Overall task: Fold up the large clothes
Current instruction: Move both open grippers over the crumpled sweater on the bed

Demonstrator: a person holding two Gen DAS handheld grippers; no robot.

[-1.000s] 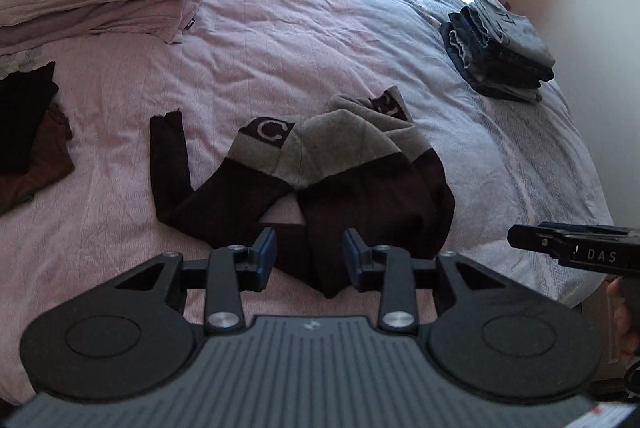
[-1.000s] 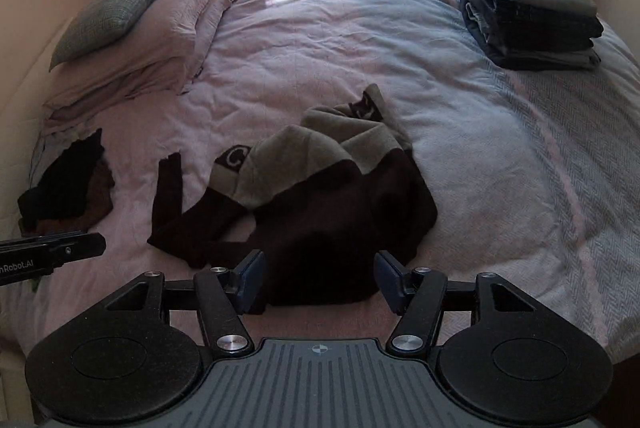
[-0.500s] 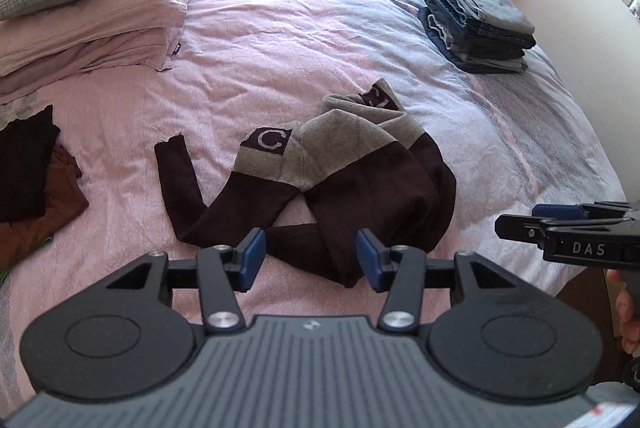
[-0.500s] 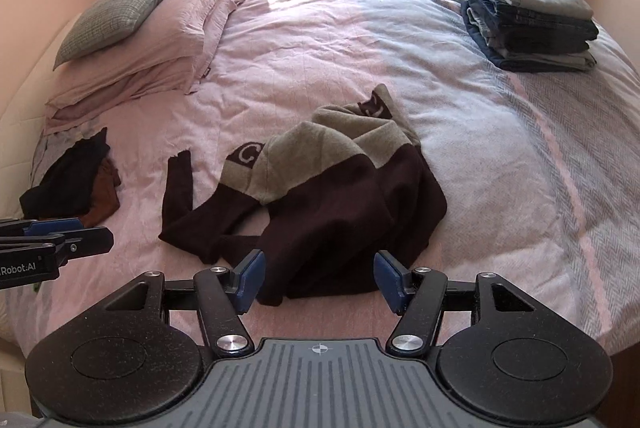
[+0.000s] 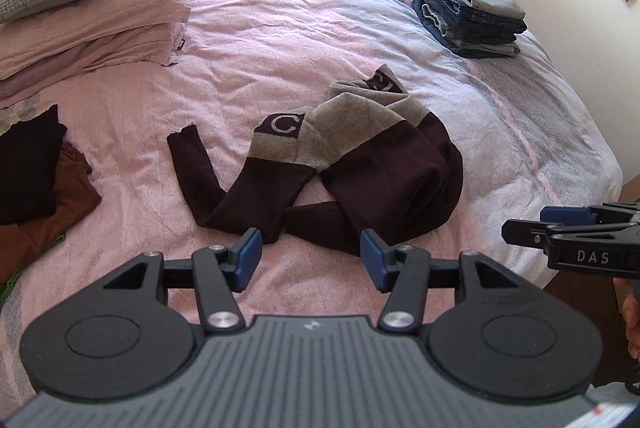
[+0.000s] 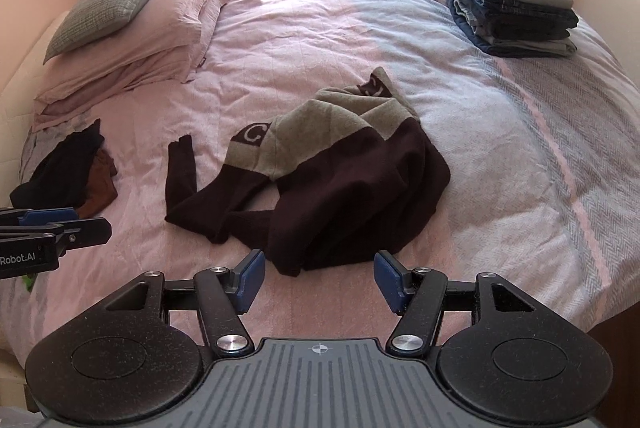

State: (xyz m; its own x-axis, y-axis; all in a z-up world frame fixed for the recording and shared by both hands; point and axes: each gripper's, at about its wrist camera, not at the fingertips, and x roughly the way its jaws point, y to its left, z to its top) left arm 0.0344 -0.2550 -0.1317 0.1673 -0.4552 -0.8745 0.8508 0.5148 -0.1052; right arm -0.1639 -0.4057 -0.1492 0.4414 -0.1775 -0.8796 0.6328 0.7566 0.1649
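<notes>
The sweater (image 5: 360, 164) lies crumpled on the bed (image 5: 320, 28); left gripper (image 5: 310, 260) jaws are opening, right gripper (image 6: 318, 282) jaws apart, both empty. Next, it probably needs spreading flat.

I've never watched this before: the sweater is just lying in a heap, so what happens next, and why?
Probably the left hand-held gripper, its jaws opening and empty, drops to the crumpled sweater and pinches its near edge to spread it flat; the sleeves lie tangled, so folding can't start yet.

You've got a matt knit maroon-and-grey sweater (image 5: 360, 164) on a crinkled pink cotton bedspread (image 5: 280, 40) (folded denim stack (image 5: 472, 16) looks coarse).
</notes>
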